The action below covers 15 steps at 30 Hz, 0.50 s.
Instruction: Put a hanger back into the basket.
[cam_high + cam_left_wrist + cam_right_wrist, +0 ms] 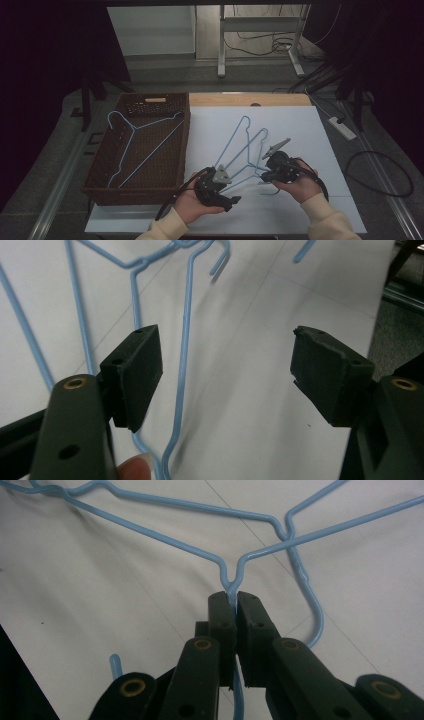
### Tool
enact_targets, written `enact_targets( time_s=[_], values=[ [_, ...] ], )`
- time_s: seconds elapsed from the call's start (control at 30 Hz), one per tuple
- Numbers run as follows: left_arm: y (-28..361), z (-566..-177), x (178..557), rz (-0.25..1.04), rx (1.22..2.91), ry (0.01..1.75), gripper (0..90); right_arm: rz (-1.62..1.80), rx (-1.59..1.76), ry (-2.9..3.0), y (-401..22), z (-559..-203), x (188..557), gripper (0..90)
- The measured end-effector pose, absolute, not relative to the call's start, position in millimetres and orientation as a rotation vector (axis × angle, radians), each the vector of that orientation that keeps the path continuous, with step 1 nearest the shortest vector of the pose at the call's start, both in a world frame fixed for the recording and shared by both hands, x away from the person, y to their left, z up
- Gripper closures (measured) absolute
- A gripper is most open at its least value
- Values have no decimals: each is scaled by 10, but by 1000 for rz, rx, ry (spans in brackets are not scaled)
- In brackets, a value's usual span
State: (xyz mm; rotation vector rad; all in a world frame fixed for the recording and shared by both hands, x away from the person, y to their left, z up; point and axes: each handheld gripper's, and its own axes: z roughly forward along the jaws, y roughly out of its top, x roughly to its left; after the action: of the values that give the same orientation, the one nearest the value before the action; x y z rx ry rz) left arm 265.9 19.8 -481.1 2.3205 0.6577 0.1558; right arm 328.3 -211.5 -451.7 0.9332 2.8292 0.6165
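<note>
Two light-blue wire hangers (235,137) lie overlapped on the white table top (300,130). My right gripper (262,174) (235,600) is shut on the twisted neck of one hanger (150,532). The second hanger (200,504) crosses just beyond it, and its hook curls down on the right. Held in the left hand, my left gripper (227,187) (227,372) is open over the hangers' lower ends. A blue wire (187,340) runs between its jaws, close to the left pad, untouched. A third blue hanger (145,127) lies in the brown wicker basket (186,145).
The basket fills the table's left side, with its long wall against the white sheet. A bare wooden strip (250,99) runs along the far edge. Beyond it, on the floor, are a desk frame (222,45), cables and a power strip (342,127).
</note>
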Motion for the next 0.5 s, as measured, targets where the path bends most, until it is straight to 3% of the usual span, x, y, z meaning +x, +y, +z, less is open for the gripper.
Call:
enact_targets(
  time_s=[0.37, 0.5],
  values=[
    [107, -5034, 2885, 129, 2378, 719, 385, 619, 928, 2838, -2082, -4516, 3280, 860],
    [85, -5073, 2906, 135, 2389, 721, 530, 621, 919, 2842, -2066, -4518, 3285, 860]
  ],
)
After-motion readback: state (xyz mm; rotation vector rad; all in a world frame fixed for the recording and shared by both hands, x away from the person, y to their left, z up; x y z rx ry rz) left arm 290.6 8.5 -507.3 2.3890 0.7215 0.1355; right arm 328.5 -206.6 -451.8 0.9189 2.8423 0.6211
